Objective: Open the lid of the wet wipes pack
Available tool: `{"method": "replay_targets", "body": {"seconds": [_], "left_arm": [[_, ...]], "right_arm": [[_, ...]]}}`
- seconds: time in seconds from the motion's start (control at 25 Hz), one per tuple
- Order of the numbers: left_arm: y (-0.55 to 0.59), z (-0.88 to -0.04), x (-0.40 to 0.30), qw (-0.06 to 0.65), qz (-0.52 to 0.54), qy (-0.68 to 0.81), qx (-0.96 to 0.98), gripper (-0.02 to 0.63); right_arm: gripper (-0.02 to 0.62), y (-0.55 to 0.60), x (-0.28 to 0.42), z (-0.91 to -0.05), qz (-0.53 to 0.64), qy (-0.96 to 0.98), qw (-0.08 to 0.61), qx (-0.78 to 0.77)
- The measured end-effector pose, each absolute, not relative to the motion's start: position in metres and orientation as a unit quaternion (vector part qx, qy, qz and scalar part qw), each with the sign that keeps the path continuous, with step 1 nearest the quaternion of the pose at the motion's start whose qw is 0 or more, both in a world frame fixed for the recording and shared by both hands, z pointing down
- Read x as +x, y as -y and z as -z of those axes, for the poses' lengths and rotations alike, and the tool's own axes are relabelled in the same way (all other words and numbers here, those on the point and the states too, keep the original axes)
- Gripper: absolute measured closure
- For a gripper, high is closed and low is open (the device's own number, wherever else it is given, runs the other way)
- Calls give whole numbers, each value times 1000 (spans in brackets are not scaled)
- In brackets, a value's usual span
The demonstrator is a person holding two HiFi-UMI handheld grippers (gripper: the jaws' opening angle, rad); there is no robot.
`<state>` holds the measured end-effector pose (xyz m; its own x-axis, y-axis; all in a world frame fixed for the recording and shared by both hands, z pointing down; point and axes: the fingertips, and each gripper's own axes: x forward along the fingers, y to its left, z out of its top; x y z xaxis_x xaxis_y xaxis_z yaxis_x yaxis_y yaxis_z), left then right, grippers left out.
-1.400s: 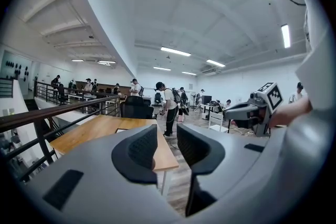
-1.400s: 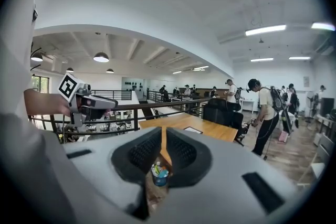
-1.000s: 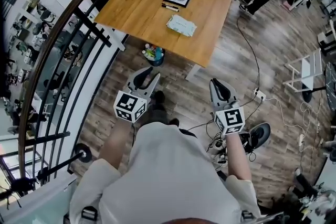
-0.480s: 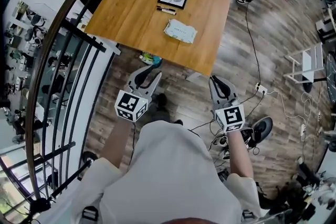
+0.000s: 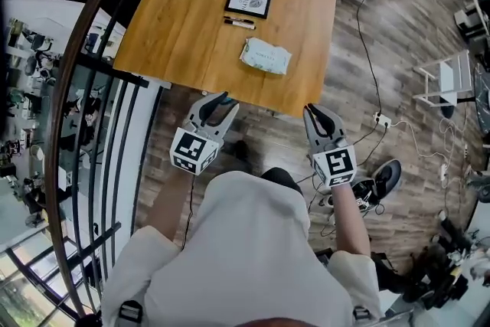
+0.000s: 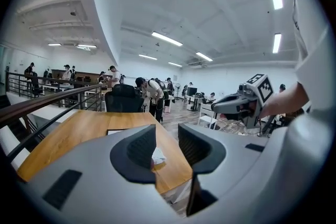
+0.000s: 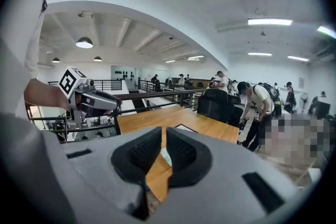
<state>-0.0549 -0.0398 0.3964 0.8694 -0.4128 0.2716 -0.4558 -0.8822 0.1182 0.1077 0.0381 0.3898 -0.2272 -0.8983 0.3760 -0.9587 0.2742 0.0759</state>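
The wet wipes pack [image 5: 266, 56] lies flat on the wooden worktop [image 5: 184, 19], close to its near edge, with its broad face up. I think this is the reason it was put so, because the lid should then be reachable from above, although I cannot make out the lid itself from here. A marker pen [image 5: 240, 23] lies just behind the pack, and a black-framed card [image 5: 249, 1] is behind the pen; both are apart from the pack and should not disturb me. My left gripper [image 5: 227, 102] and right gripper [image 5: 314, 111] are both in front of the worktop edge, over the floor, and point toward the pack, one at each side of it. I judge this to be the approach, so that one can hold the pack down while the other lifts the lid. The left jaws stand about half apart and have just been opening, with nothing between them. The right jaws leave only a narrow gap and also hold nothing. Neither gripper touches the pack or the worktop.
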Motion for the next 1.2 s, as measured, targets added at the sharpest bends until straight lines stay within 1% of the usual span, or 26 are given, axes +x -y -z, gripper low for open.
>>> {"method": "replay_targets", "body": {"seconds": [0.6, 1.0, 1.2], "left_arm": [[106, -454, -32, 107, -156, 210, 959, 469], [153, -489, 7, 110, -179, 221, 952, 462], [174, -520, 32, 115, -192, 224, 949, 459]], "right_arm": [[580, 32, 123, -445, -140, 778, 199, 579], [580, 98, 143, -496, -164, 807, 233, 517], [578, 132, 157, -536, -171, 822, 253, 480]]}}
